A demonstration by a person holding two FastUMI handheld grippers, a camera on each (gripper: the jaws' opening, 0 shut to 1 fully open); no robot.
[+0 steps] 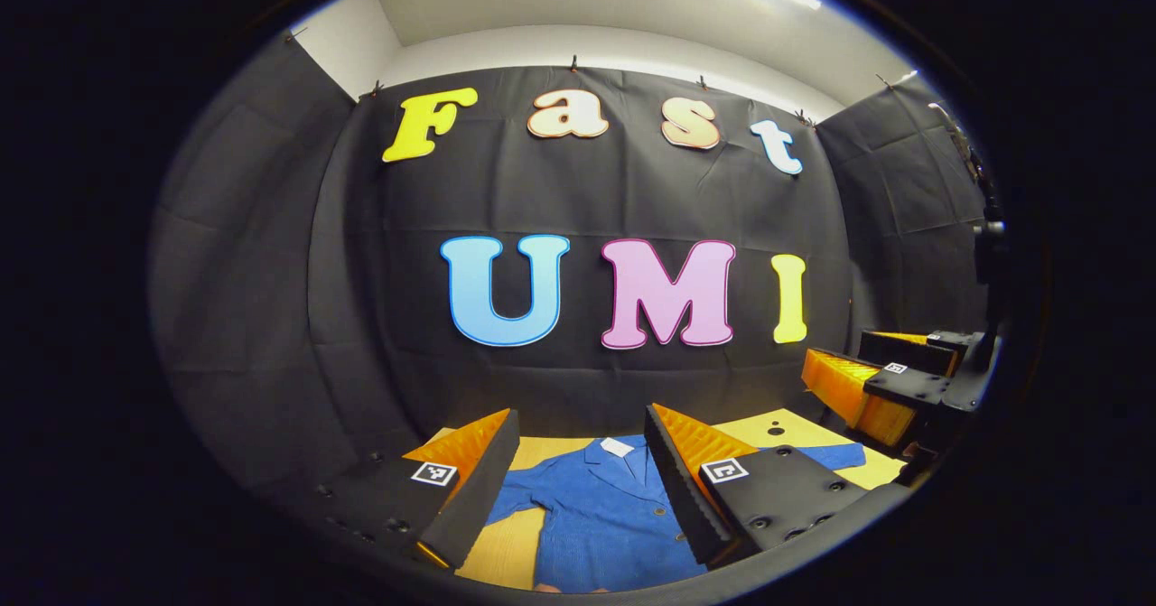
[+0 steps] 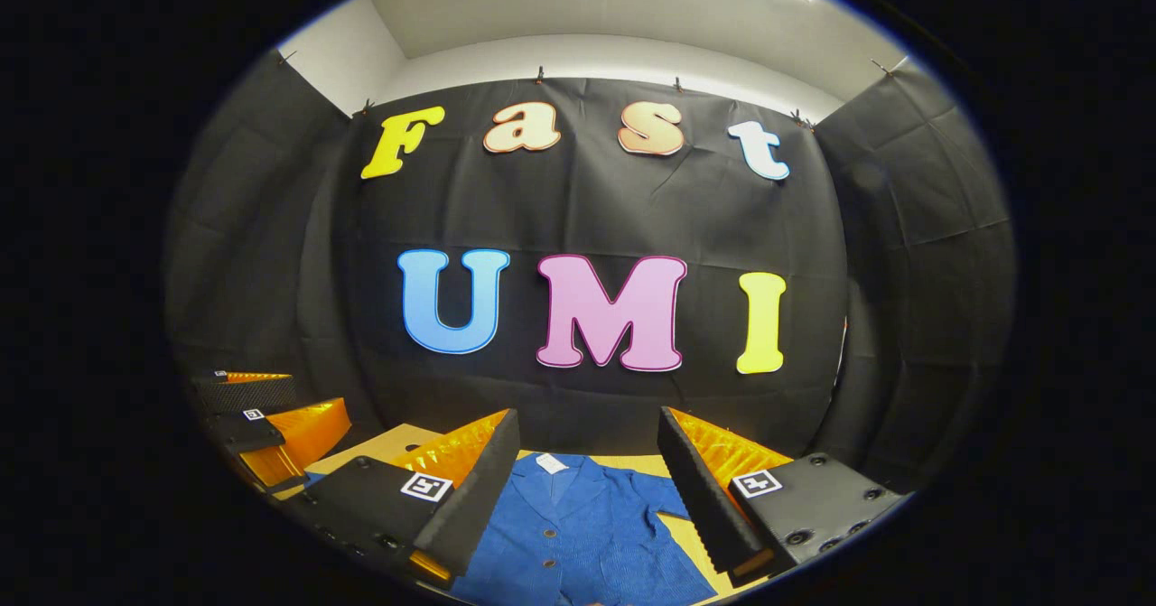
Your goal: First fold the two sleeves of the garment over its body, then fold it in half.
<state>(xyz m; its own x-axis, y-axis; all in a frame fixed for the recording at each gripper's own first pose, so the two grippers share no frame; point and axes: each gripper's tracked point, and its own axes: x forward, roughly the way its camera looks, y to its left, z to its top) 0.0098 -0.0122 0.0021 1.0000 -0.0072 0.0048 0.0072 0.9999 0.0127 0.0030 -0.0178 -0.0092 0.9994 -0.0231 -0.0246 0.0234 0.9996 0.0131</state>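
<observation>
A blue jacket lies flat on the tabletop, collar toward the far edge by the booth wall, buttoned front facing up. In the left gripper view one short sleeve reaches out toward the tabletop's right edge; the other sleeve is mostly hidden behind that gripper's finger. The left gripper hangs above the jacket's chest with its jaws spread wide and nothing between them. The right gripper hangs over the same area, also wide open and empty; in the left gripper view it appears off to the right, above the tabletop's right side.

Neither sleeve looks folded yet, so the step in hand is most likely the first sleeve fold. To do it well, each gripper should come down on its own side and pinch the sleeve near the cuff, taking only the sleeve cloth and not the body layer under it. Lift just enough to clear the cloth, carry the cuff across toward the row of buttons, and lay it flat so the crease runs along the shoulder seam. Dragging low could bunch the body and pull the collar askew.
</observation>
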